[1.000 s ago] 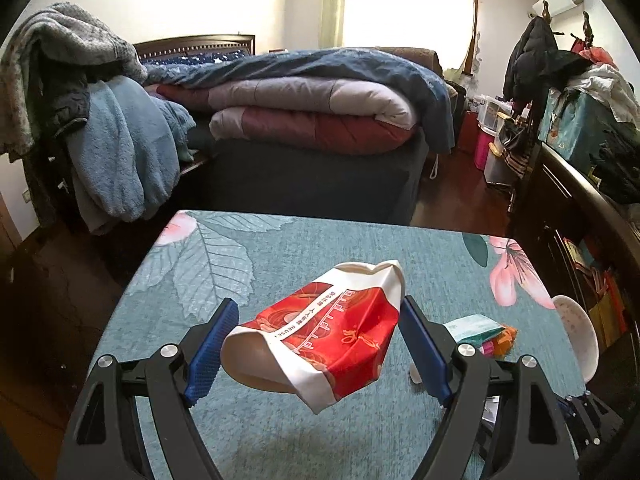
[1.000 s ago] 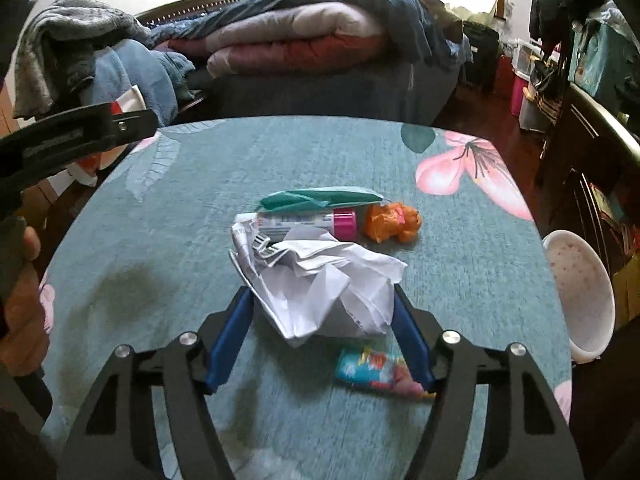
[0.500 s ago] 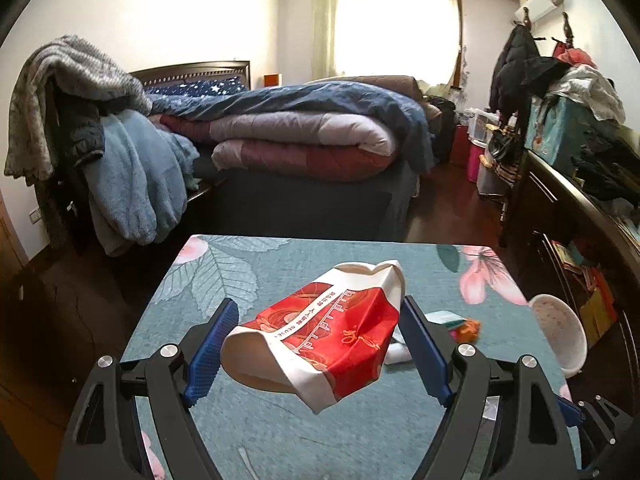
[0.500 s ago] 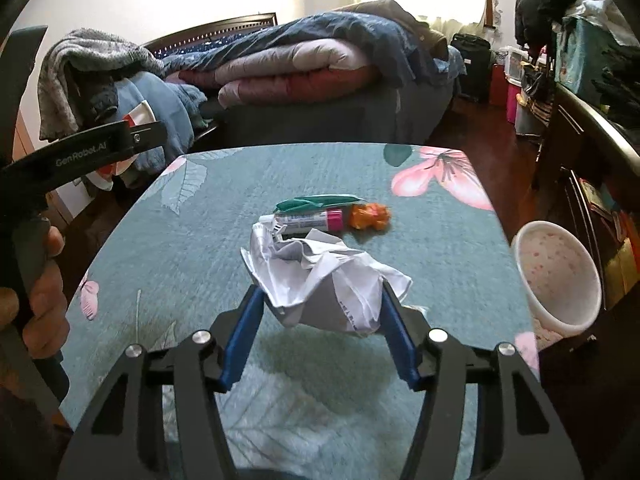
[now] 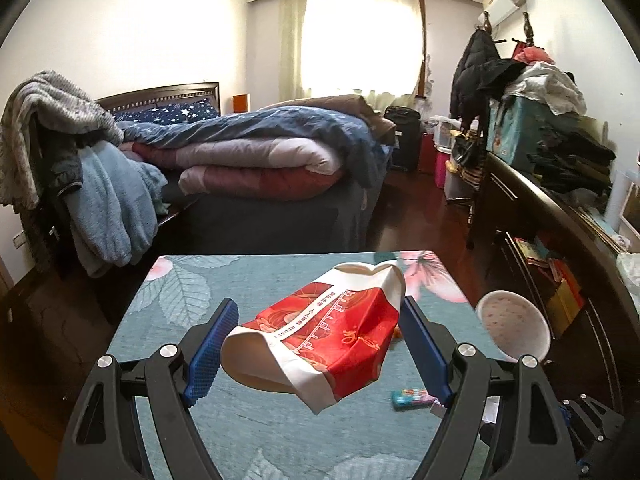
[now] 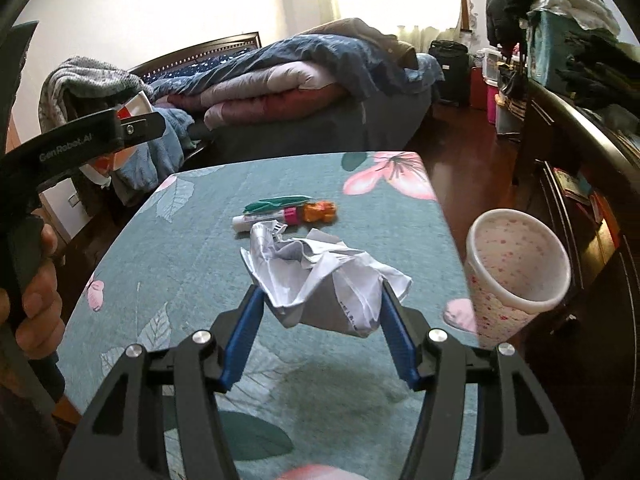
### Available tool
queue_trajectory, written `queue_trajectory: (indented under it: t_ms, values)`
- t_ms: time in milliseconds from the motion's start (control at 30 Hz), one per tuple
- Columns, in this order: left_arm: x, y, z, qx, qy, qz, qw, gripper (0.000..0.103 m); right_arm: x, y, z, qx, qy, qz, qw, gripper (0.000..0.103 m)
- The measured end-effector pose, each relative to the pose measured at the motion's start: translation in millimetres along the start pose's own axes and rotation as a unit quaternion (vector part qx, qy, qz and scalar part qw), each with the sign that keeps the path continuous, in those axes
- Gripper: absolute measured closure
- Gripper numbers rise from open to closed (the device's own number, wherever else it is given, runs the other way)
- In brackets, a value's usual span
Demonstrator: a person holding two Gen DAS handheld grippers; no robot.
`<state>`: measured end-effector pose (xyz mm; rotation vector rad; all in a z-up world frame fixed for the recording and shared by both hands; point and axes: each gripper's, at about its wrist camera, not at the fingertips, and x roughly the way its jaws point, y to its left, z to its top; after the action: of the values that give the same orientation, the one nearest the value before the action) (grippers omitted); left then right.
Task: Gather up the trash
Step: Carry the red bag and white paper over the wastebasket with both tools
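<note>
My left gripper (image 5: 316, 330) is shut on a red and white crumpled paper cup (image 5: 320, 332) and holds it high above the teal floral table (image 5: 256, 276). My right gripper (image 6: 320, 304) is shut on a crumpled white paper (image 6: 320, 276), lifted above the table (image 6: 192, 264). A white bin with pink dots (image 6: 516, 268) stands off the table's right edge; it also shows in the left wrist view (image 5: 514, 330). On the table lie a white tube with a pink cap (image 6: 266, 218), a green wrapper (image 6: 276, 203) and an orange wrapper (image 6: 320, 212).
A small colourful wrapper (image 5: 412, 396) lies on the table near the right side. A bed with piled quilts (image 5: 260, 160) stands beyond the table. A dark cabinet with clothes (image 5: 560, 208) runs along the right. A chair draped with blankets (image 5: 80, 184) stands at left.
Both grippers have risen and pulled back with their loads, so the table looks lower and farther. The right gripper has swung towards the bin, which now shows larger at right.
</note>
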<state>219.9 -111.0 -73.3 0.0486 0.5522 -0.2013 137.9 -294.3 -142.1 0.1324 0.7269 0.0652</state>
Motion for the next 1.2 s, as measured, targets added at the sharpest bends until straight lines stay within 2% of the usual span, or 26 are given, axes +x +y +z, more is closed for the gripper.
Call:
queue_trajectory:
  t_ms: [233,700,933,1200]
  values:
    - [1,-32,3,0.017,-0.001,-0.015,0.9998,0.022,-16,-28,-5,0.02,-0.014,-0.013,1.0,0.044]
    - [32,-114,4,0.058,0.01,-0.062,0.9963,0.022,-25,-107,-11,0.081,-0.027,-0.055,0.995,0.044]
    - [51,-156,6,0.085,0.011,-0.086,0.9926,0.022,-20,-151,-13,0.114,-0.03,-0.085,0.989,0.044]
    - [94,-212,7,0.11,0.041,-0.12,0.9858,0.022,1,-211,-19,0.162,-0.022,-0.127,0.978,0.044]
